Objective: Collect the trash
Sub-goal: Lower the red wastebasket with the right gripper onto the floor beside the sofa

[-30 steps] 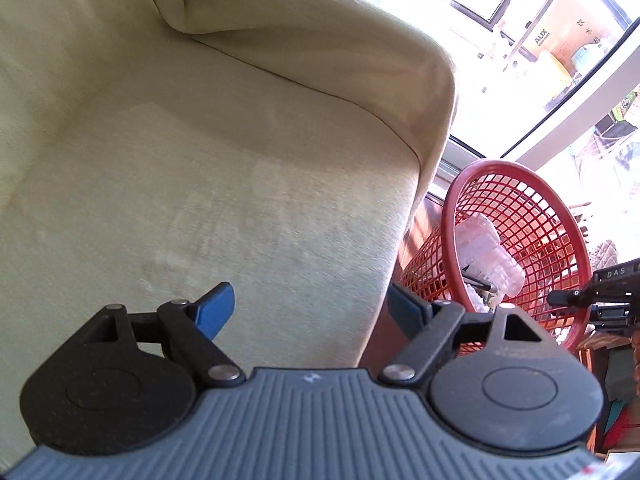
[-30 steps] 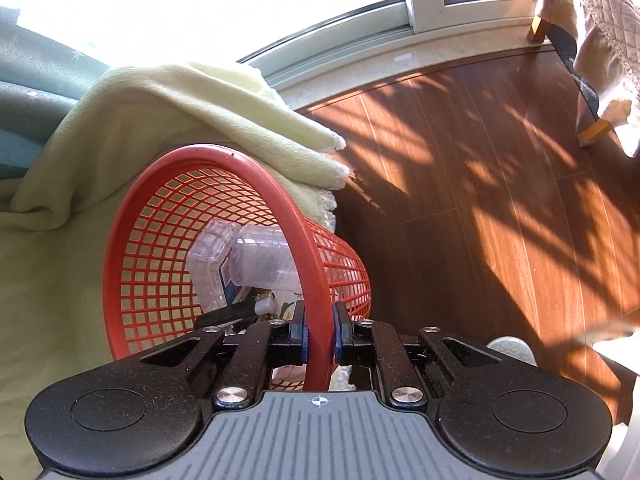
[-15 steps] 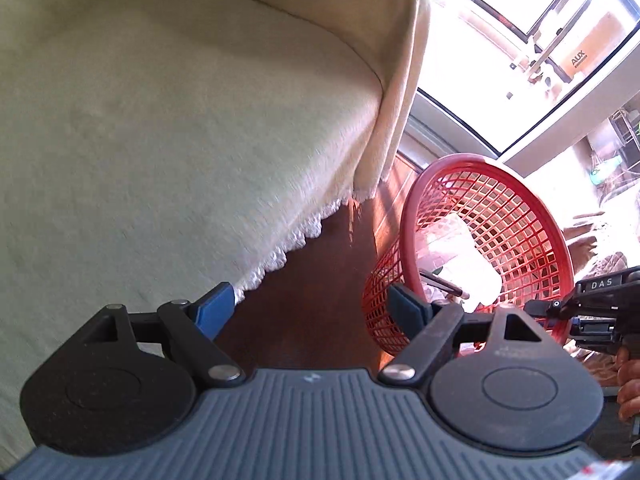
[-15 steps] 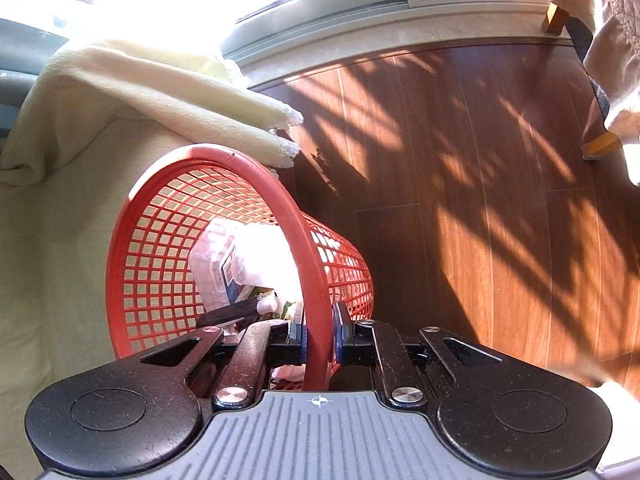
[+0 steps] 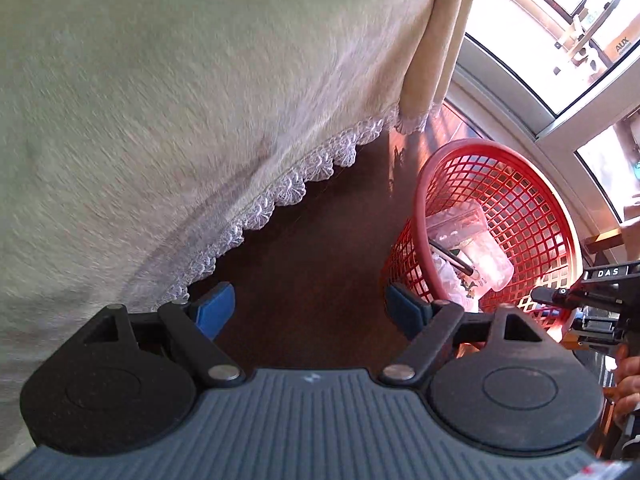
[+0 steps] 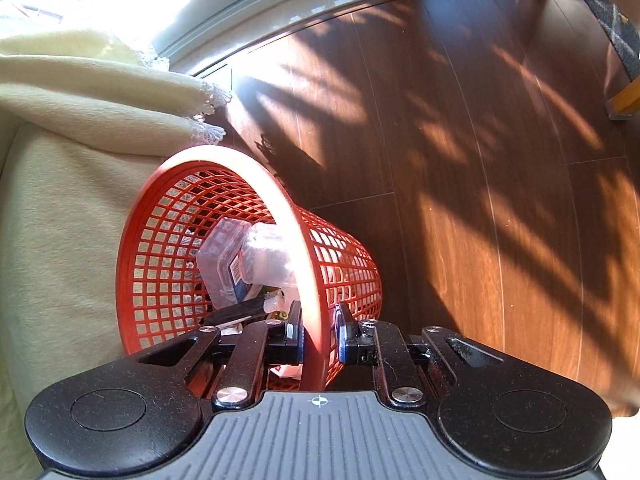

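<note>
- meanwhile the right gripper (image 6: 319, 334) clenched the rim of the red basket (image 6: 176, 240), tilted, with clear containers (image 6: 256, 260) inside.
- left gripper (image 5: 310, 312) hung released over the floor (image 5: 320, 260).

The cream blanket (image 5: 168, 92) is smeared by motion blur in the left wrist view. The right gripper (image 5: 600, 304) is cut off by that picture's right edge. The red basket (image 6: 224, 184)'s near rim hides part of the clear plastic trash (image 6: 244, 264), whose label is unreadable.
</note>
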The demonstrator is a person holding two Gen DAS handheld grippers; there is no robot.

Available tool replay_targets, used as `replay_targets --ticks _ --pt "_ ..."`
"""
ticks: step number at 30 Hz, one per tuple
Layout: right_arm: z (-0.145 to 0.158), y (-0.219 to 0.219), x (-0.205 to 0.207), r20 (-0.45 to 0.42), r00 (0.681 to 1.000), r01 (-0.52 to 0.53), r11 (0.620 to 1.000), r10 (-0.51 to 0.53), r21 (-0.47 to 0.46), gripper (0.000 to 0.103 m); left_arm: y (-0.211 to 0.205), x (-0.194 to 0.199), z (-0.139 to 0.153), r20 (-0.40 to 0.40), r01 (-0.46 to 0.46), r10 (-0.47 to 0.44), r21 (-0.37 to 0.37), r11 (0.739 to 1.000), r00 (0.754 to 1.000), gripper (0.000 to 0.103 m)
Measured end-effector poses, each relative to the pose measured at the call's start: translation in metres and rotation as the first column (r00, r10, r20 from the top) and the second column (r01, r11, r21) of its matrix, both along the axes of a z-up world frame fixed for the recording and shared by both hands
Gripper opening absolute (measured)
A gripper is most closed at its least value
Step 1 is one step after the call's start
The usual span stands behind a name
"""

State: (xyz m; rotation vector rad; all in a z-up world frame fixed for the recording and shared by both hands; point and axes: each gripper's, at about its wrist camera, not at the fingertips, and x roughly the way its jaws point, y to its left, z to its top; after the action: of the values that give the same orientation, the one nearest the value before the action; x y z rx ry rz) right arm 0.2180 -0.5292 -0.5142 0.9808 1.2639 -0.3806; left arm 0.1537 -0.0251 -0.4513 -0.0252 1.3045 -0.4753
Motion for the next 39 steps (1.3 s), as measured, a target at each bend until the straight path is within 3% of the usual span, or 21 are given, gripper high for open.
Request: replay_targets --ticks 9,16,20,22,26,32,35,39 --pt "-0.098 -0.009 0.005 0.017 0.997 0.071 0.996 -0.072 0.048 0.012 -0.024 0.008 -0.075 0.02 0.014 -0.015 0.044 0.999 1.0 0.08" --pt "-0.141 -0.011 0.007 0.062 0.994 0.09 0.994 -0.094 0.059 0.016 -0.037 0.02 -0.104 0.038 0.034 -0.036 0.061 0.998 0.999 0.08" --pt "-0.15 -0.02 0.003 0.077 0.99 0.11 0.99 -0.117 0.083 0.017 -0.043 0.023 -0.108 0.034 0.047 -0.049 0.063 0.997 0.998 0.08" --pt "-0.144 -0.022 0.004 0.076 0.993 0.088 0.993 -0.094 0.076 0.02 -0.042 0.023 -0.104 0.029 0.053 -0.055 0.055 0.997 0.998 0.08" --pt "-0.12 -0.023 0.01 0.055 0.998 0.021 1.0 -0.02 -0.016 0.047 -0.037 0.022 -0.083 0.025 0.063 -0.064 0.046 0.997 0.998 0.08" --pt "-0.067 -0.026 -0.002 0.072 0.997 0.004 0.998 0.001 -0.063 0.051 -0.03 0.017 -0.039 0.03 0.076 -0.077 0.034 0.997 0.997 0.081" --pt "-0.029 -0.018 -0.008 0.072 0.996 -0.051 0.993 0.059 -0.105 0.052 -0.024 0.014 -0.012 0.033 0.085 -0.086 0.023 0.996 0.996 0.081" --pt "0.024 -0.006 -0.021 0.081 0.994 -0.062 0.994 0.069 -0.091 0.052 -0.013 0.006 0.03 0.032 0.1 -0.1 0.018 0.995 0.994 0.081"
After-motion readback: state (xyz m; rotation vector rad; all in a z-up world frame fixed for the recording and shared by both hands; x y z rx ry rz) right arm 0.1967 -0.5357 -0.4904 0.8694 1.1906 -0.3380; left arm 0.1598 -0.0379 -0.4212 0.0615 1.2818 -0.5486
